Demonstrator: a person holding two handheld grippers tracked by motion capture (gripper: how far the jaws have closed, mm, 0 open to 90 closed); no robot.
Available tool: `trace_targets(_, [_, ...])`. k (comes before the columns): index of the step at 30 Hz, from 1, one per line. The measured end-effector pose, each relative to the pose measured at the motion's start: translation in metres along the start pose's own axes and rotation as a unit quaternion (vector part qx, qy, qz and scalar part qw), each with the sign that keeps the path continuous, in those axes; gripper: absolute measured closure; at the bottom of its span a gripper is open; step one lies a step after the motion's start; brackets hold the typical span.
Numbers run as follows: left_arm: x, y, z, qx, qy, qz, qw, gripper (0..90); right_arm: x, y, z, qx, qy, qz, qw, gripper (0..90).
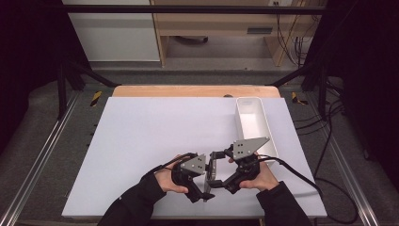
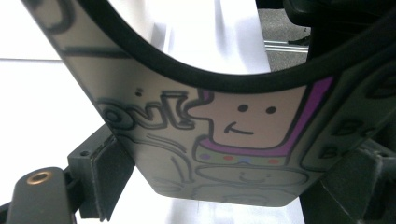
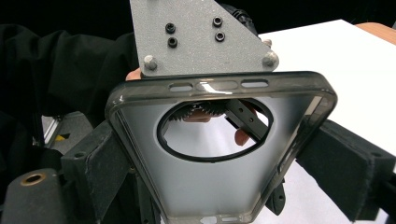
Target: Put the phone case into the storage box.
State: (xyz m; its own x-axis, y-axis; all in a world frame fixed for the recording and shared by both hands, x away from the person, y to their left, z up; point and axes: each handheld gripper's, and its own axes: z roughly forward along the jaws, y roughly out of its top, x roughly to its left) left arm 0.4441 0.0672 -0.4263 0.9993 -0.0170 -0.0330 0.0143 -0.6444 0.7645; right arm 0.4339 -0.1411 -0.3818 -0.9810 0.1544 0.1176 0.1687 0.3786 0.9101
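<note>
Soft, light phone case (image 3: pixel 219 186) flexes easily; both the left hand-held gripper (image 1: pixel 207 184) and right hand-held gripper (image 1: pixel 217 165) pinch its side rims near the worktop's (image 1: pixel 141 141) front edge.

Smoky translucent plastic phone case (image 3: pixel 219 172) with a big round camera cutout — cartoon face and purple outline printed on its back (image 2: pixel 233 140) — held upright, off the table.
</note>
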Motion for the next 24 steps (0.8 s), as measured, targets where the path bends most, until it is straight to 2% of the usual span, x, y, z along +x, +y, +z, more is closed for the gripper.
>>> trace_targets(14, [-0.002,-0.001,-0.004,0.005,0.010,0.001,0.9999,3.9,0.000,0.003,-0.006,-0.012,-0.004,-0.001,0.9999,12.6])
trace_targets(24, [0.000,-0.012,-0.024,-0.011,0.040,-0.023,0.9989,2.2,0.000,0.006,-0.014,-0.017,-0.017,0.003,0.9997,12.6])
